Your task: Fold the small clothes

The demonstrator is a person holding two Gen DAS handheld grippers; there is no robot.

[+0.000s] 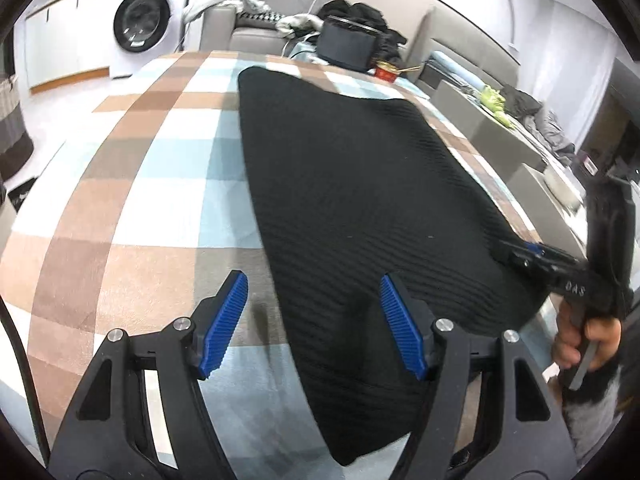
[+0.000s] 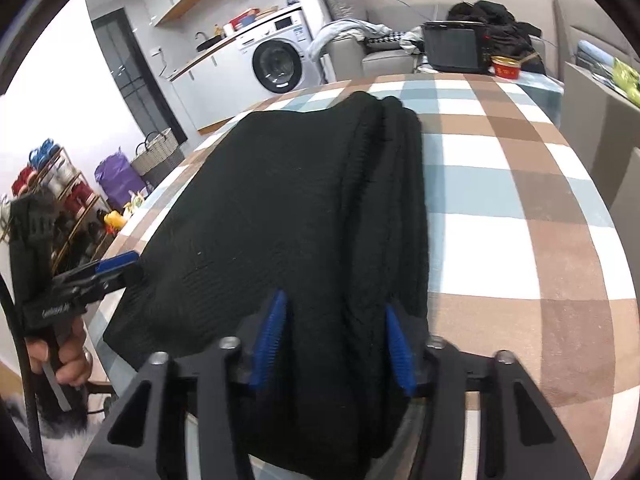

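A black ribbed knit garment (image 1: 360, 184) lies flat on the checked tablecloth (image 1: 152, 184). My left gripper (image 1: 316, 320) is open, its jaws wide apart, straddling the garment's near left edge just above the cloth. The right gripper (image 1: 520, 254) shows at the garment's right edge. In the right wrist view the garment (image 2: 304, 208) lies with a thick folded edge on its right side, and my right gripper (image 2: 336, 340) has its blue pads (image 2: 272, 332) on either side of a bunched fold of the garment. The left gripper (image 2: 116, 266) shows at the garment's left edge.
A black case (image 1: 346, 46) and a red bowl (image 1: 386, 72) stand at the table's far end. A washing machine (image 1: 144, 24) stands at the back left, grey sofas (image 1: 480, 108) to the right. A shelf rack (image 2: 60, 200) and baskets stand beyond the left table edge.
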